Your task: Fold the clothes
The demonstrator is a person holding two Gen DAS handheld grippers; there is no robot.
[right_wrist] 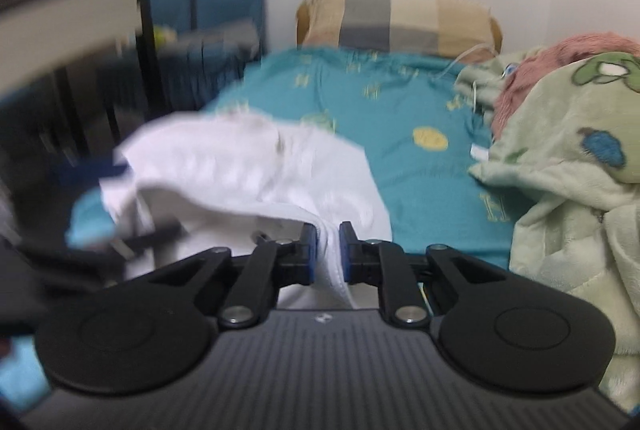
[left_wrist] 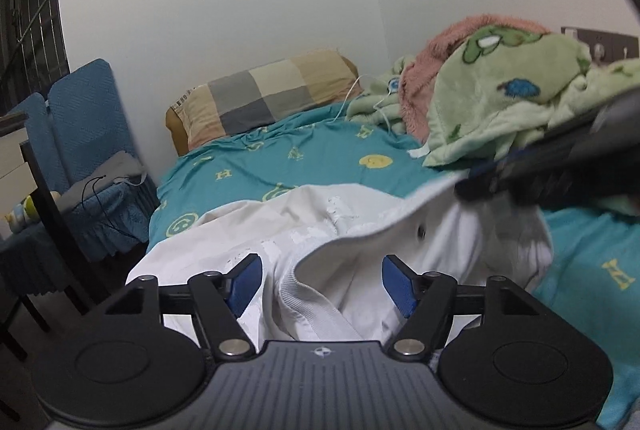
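— Two grippers are counted over the bed: the left gripper (left_wrist: 322, 280) is seen with jaws spread wide, nothing held between them.

— And the right gripper (right_wrist: 329, 254)?

— It is clamped on a ribbed hem of the one white garment (left_wrist: 280, 234), which is draped across the teal sheet (left_wrist: 320, 145). One checked pillow (left_wrist: 260, 97) and one green blanket (left_wrist: 500, 101) are shown behind.
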